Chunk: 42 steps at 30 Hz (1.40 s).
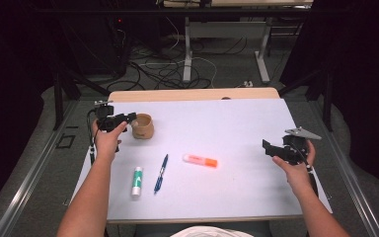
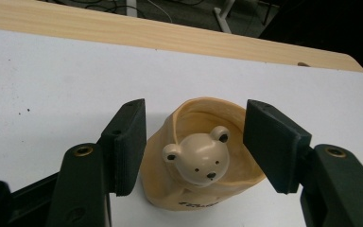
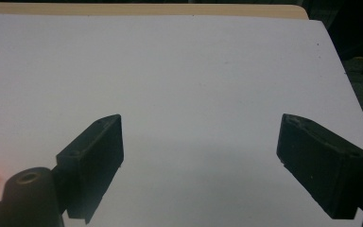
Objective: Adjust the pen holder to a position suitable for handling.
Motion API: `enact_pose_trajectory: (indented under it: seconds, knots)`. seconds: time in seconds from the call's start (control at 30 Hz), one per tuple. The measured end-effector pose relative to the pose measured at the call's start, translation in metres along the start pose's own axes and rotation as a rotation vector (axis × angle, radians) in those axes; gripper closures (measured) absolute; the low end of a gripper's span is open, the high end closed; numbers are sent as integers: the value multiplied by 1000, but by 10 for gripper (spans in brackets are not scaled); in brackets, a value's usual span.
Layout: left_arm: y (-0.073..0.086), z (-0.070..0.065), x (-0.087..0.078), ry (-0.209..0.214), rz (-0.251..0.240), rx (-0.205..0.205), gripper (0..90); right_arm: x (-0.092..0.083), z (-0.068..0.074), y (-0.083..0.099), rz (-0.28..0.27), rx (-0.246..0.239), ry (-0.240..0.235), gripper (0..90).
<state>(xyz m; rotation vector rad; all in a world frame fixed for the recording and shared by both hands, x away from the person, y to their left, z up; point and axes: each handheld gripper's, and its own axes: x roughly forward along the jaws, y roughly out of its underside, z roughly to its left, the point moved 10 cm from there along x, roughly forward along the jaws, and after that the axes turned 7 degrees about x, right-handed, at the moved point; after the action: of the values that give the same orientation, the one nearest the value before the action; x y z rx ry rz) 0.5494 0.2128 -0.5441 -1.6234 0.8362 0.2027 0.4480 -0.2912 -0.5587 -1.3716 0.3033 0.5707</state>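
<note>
A tan cup (image 1: 142,127) with a small bear head (image 2: 199,157) inside stands upright at the far left of the white table (image 1: 237,123). My left gripper (image 1: 128,118) reaches in from the left, and its two black jaws straddle the cup (image 2: 163,189). The pads (image 2: 127,142) sit close against the cup's sides with no visible squeeze. My right gripper (image 1: 267,146) hovers open over bare table at the right, with nothing between its jaws (image 3: 201,142).
An orange highlighter (image 1: 200,160), a blue pen (image 1: 161,173) and a white glue stick with a green band (image 1: 136,181) lie in the near middle of the table. A wooden strip (image 1: 192,94) runs along the far edge. Cables and desk legs lie beyond.
</note>
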Motion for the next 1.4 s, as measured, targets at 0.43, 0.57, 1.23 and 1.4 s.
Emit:
enact_pose_trajectory:
  seconds: [0.43,0.57,1.23,1.4]
  knots:
    - [7,-4,9,31,51,23,467,1,2,2,11,-7,-7,149]
    - [9,-4,10,22,65,43,494,2,1,3,16,-8,-8,149]
    - [13,-8,6,13,93,57,563,4,3,6,35,-14,-7,149]
    - [11,-12,6,-1,82,80,565,4,4,7,38,-7,-5,149]
